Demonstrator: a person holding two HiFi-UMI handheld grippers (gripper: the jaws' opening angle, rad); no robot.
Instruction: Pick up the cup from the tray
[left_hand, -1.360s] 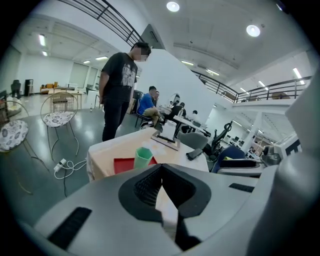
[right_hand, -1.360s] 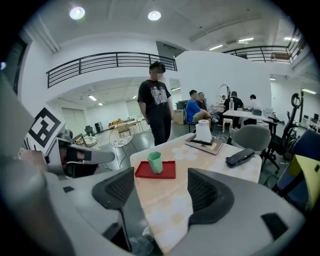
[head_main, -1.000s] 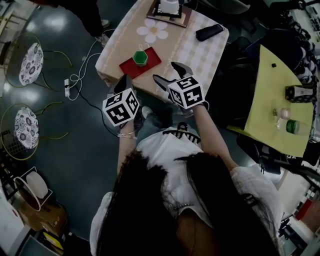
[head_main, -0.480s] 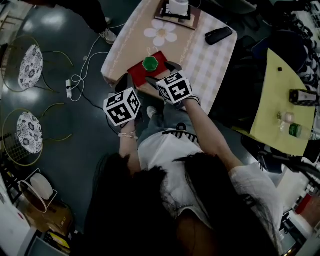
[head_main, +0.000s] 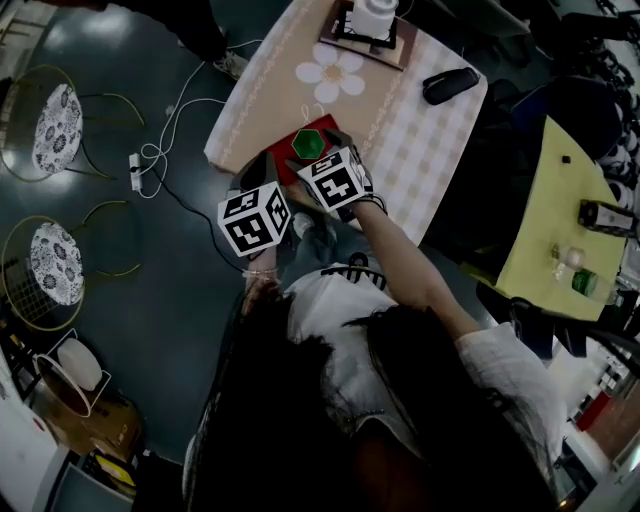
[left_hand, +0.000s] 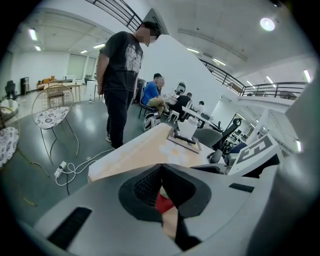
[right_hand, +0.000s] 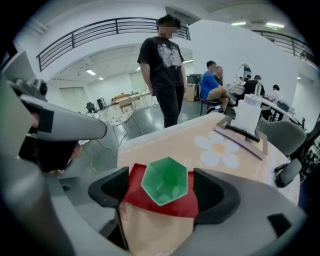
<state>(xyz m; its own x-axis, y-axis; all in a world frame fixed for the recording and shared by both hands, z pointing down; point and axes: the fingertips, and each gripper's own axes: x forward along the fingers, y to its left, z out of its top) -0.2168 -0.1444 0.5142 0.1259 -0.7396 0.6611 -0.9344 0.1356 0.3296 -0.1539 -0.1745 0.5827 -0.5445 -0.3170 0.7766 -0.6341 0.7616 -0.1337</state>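
We see the right gripper (right_hand: 165, 189) jaws opening wide around the green cup (right_hand: 165, 179) on the red tray (right_hand: 150, 206), pads not touching. Left gripper (left_hand: 161, 170) jaws are together, holding nothing.

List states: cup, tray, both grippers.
cup: upright, looks empty, standing on the tray, not gripped.
tray: flat on the table, near its edge.
right gripper: jaws opening, cup between them, untouched.
left gripper: jaws together, holding nothing.
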